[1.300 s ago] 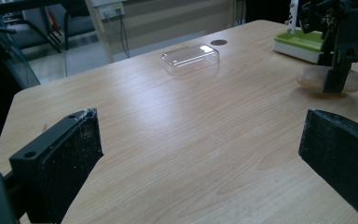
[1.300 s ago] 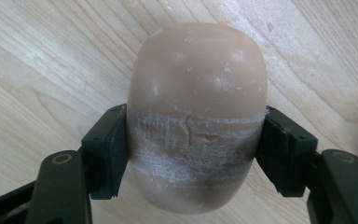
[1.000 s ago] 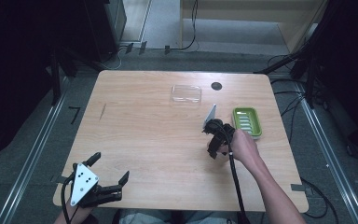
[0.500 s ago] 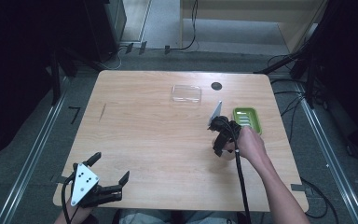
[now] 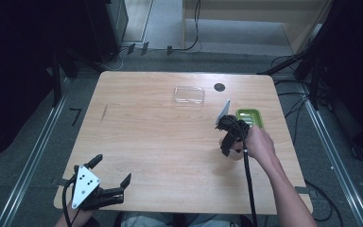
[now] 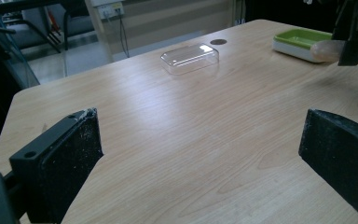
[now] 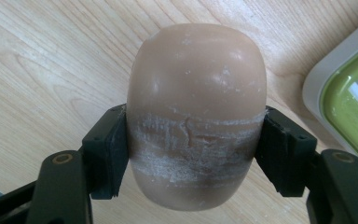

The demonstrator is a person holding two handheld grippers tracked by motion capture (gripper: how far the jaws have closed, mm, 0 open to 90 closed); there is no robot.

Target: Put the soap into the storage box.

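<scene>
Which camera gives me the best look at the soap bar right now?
The right gripper view: the soap bar shows large, clamped between both pads. The left gripper view catches a small far part; in the high view the gripper hides it.

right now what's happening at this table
A person works with a gripper in each hand. The right gripper is clamped on a tan bar of soap, held just beside the green soap dish. The left gripper sits open at the table's near edge. A clear lid lies at the far side.
</scene>
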